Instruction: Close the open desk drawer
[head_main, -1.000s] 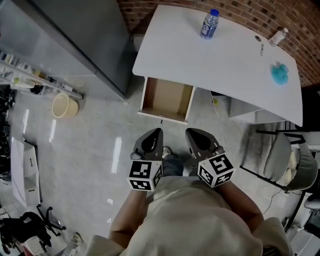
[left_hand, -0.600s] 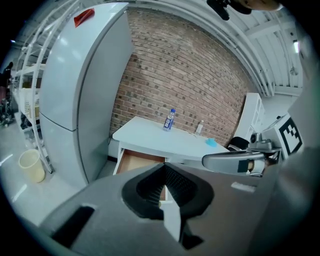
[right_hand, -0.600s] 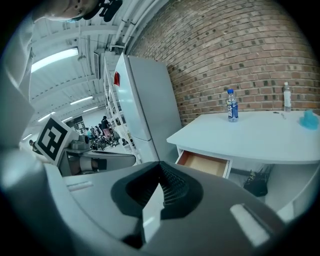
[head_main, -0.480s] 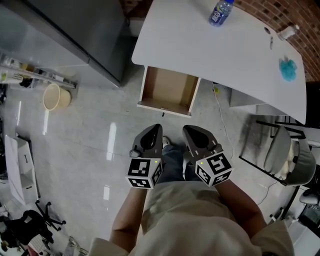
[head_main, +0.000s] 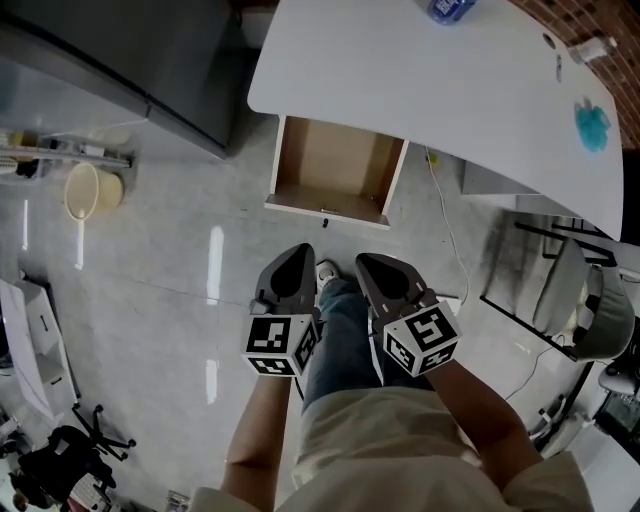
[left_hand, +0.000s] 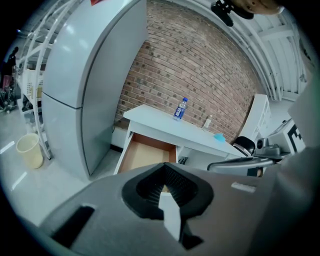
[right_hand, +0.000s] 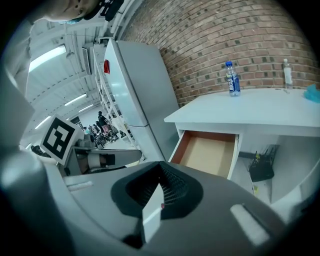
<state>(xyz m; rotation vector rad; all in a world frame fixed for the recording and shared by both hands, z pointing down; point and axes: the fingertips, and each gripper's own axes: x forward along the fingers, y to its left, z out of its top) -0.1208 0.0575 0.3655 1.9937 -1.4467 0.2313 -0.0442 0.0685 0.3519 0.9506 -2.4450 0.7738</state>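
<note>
Glossy pale floor tiles (head_main: 150, 300) run under a smooth white desk (head_main: 420, 90) set against a red brick wall (left_hand: 200, 65). Its drawer (head_main: 335, 170) stands pulled out under the desk's left end, a shallow box with a white front and bare brown wood inside. A clear water bottle (left_hand: 178, 109) stands on the desk top. A tall grey cabinet (left_hand: 85, 100) stands alongside. The left gripper (head_main: 298, 258) and right gripper (head_main: 368, 264) hover side by side short of the drawer, each with its ribbed black fingers (left_hand: 145, 185) pressed together on nothing.
</note>
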